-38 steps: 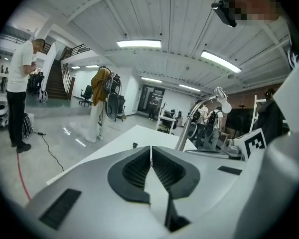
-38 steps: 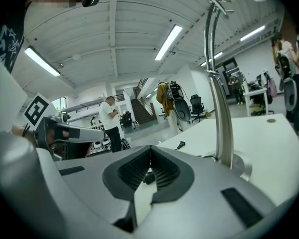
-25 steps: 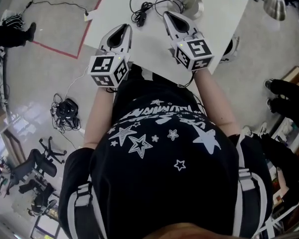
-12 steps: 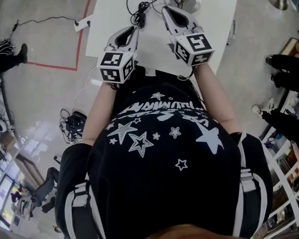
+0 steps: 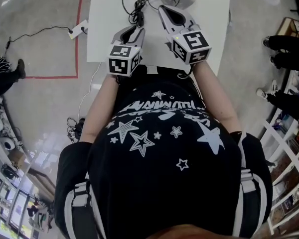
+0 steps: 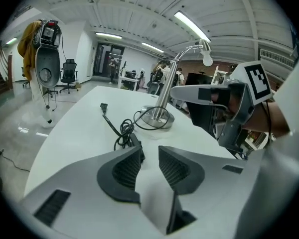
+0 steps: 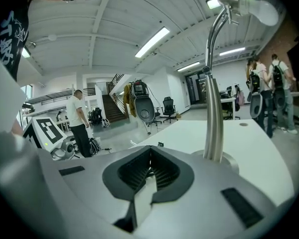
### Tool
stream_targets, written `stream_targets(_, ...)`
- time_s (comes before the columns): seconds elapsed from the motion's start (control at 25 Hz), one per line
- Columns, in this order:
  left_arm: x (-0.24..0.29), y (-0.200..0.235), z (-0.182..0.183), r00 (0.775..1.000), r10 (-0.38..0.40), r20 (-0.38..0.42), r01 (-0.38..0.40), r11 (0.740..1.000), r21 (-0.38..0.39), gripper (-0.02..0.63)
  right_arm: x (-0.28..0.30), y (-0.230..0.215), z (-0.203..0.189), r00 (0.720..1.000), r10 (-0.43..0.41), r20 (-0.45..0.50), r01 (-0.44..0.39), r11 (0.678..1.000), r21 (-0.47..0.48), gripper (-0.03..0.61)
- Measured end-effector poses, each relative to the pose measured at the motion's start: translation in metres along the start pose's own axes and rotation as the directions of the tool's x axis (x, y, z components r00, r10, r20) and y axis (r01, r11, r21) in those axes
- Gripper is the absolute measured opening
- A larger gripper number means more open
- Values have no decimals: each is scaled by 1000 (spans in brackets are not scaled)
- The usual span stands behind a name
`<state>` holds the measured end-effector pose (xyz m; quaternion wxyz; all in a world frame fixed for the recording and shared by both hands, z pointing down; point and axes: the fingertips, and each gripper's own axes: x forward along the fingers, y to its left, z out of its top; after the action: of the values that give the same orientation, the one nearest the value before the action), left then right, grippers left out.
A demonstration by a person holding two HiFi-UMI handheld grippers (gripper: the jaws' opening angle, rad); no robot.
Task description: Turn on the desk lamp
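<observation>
Two hand-held grippers are held over the white table (image 5: 209, 34), both on the person's side of the desk lamp (image 6: 158, 114), which stands on its round metal base with a curved stem rising from it. The left hand-held gripper (image 6: 150, 152) is opening, its jaws apart with only bare table between them. A coiled black cable (image 6: 123, 131) lies between its tips and the lamp. The right hand-held gripper (image 7: 149, 153) is closed and empty, close to the lamp's stem.
</observation>
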<state>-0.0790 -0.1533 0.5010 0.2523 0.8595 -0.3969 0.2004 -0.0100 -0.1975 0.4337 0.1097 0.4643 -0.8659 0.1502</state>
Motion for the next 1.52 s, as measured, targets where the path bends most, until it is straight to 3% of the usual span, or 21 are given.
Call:
stream_targets(0.24,19,7,-15,998,13,-63,-10,999,33,123,-2,1,-11,999,-33,-12,33,999,19,5)
stream_targets(0.4,27,12,-21,995,46,-92,-45,999,15,123,-4,2,-15,999,-41,-27,41,999,23,5)
stream_targets(1.52,38,23,-22,972,163,-167,-170,985,-30,121,-7,6,-28,997,-2,-75,3,1000,15,5)
